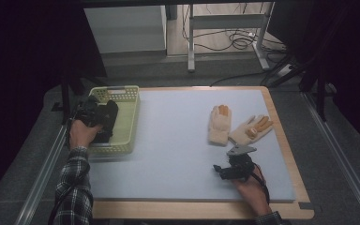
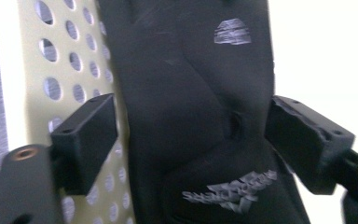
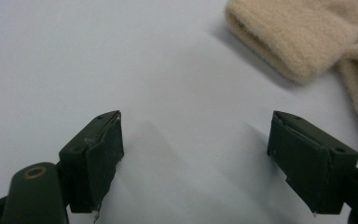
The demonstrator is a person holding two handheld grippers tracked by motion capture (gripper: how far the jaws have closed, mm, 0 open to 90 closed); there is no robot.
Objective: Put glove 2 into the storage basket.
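Our left tool stands wide, black glove loose between its jaws over the basket at the desk's left edge. Our right tool stands wide and empty by the beige gloves. Risk: the black glove could snag a jaw as we lift away.

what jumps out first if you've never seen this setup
The black glove hanging between the left gripper's open jaws, over the yellow-green basket at the table's left. Then the two beige gloves lying at right, just beyond the open, empty right gripper.
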